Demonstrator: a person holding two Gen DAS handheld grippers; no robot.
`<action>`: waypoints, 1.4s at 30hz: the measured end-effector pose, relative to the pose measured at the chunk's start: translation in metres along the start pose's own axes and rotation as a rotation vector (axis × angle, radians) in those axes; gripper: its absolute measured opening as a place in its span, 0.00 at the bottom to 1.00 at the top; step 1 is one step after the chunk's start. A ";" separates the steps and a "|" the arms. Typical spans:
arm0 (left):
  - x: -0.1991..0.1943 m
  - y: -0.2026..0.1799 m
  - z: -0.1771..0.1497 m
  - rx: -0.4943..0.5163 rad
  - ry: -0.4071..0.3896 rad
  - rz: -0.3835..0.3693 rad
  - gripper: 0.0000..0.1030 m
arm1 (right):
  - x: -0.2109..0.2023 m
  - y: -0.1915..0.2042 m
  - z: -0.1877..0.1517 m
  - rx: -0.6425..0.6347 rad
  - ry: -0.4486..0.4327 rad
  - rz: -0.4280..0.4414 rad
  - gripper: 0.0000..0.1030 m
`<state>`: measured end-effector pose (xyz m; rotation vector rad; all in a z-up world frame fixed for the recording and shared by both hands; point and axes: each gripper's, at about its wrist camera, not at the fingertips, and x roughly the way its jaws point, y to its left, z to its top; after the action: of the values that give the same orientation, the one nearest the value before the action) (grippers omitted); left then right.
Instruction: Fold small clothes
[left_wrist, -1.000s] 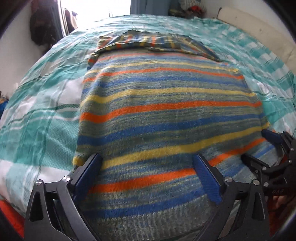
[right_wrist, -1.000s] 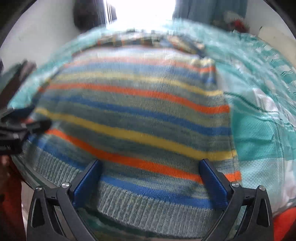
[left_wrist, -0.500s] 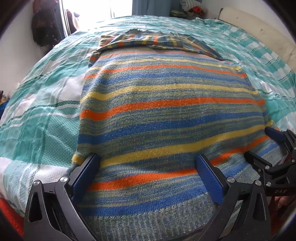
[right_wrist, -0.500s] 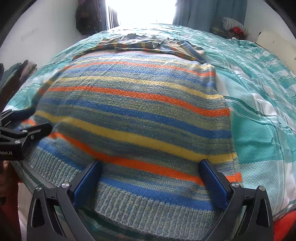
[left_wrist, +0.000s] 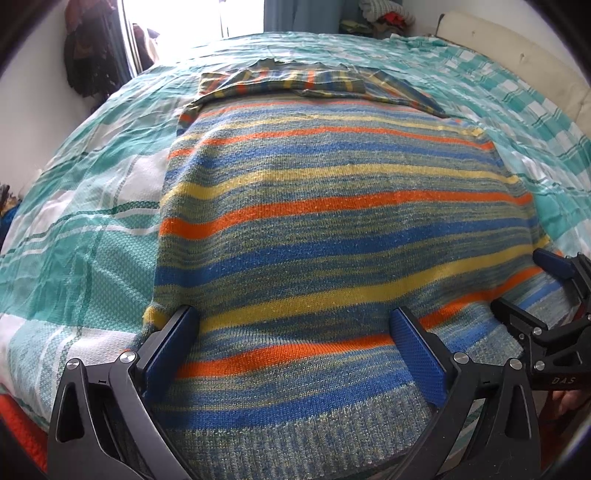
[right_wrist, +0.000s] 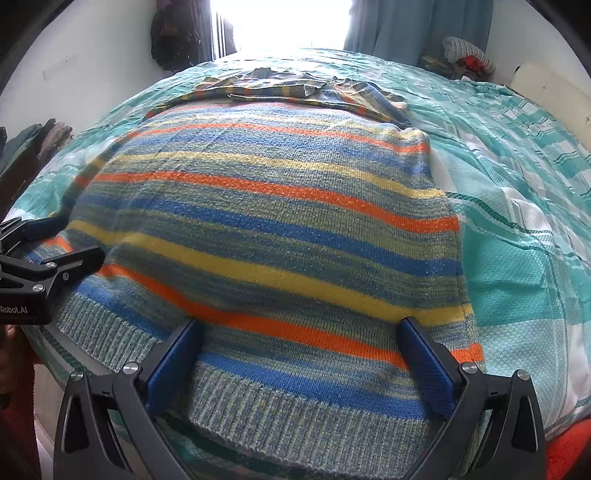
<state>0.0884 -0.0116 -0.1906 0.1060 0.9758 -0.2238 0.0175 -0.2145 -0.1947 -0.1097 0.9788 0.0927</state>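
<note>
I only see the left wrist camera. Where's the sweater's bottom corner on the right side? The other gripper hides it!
Observer: In the right wrist view, the striped sweater's right hem corner lies flat on the green checked bedspread.
Operator: Is the right gripper pinching it?
Observer: No. The right gripper is wide open, its fingers spread across the ribbed hem, and that corner sits outside its right finger.

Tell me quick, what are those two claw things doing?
Left gripper: open, holding nothing, over the striped sweater hem.
Right gripper: open, holding nothing, also over the hem.
</note>
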 end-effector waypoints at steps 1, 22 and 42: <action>0.000 0.000 0.000 0.000 0.000 0.001 1.00 | 0.000 0.000 0.000 0.000 0.000 -0.001 1.00; 0.001 -0.001 0.000 -0.002 0.014 0.006 0.99 | 0.001 0.001 0.001 -0.002 0.003 -0.004 1.00; -0.006 0.004 0.000 0.006 0.045 -0.038 1.00 | -0.003 -0.003 0.005 0.005 0.028 0.020 1.00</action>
<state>0.0860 -0.0071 -0.1854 0.0983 1.0229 -0.2606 0.0197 -0.2166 -0.1891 -0.0973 1.0085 0.1072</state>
